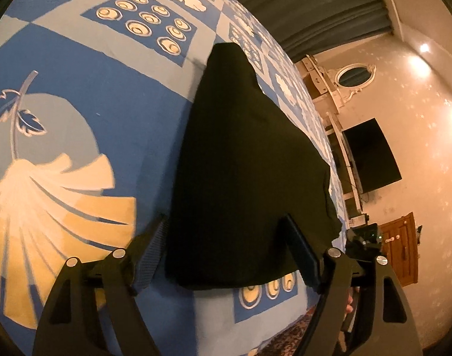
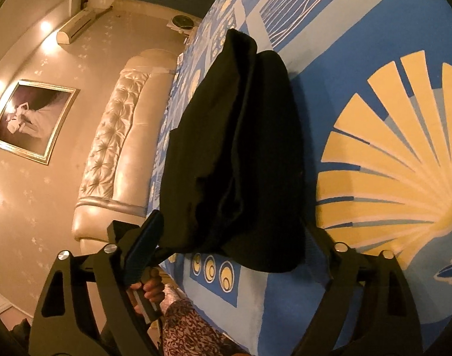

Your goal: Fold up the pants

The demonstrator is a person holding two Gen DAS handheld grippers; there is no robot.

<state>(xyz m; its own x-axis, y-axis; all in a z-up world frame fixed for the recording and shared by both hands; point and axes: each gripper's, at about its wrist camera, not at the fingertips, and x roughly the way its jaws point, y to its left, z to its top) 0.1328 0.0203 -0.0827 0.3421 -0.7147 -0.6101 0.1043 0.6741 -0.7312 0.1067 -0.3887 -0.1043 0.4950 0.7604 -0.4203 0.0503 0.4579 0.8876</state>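
Still, the bed is soft and its near edge lies close, so a careless pull could drag the folded black pants off or spring the layers loose. They lie by that edge, between the spread fingers of both the left gripper and right gripper, neither gripping.

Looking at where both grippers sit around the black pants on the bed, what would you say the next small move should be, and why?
Probably draw both grippers back off the pants. They already lie as a compact folded bundle on the bedspread, and the left gripper and right gripper both stand open, straddling its near edge without pinching cloth. The layers on the right wrist view look slightly uneven, so a light smoothing could follow.
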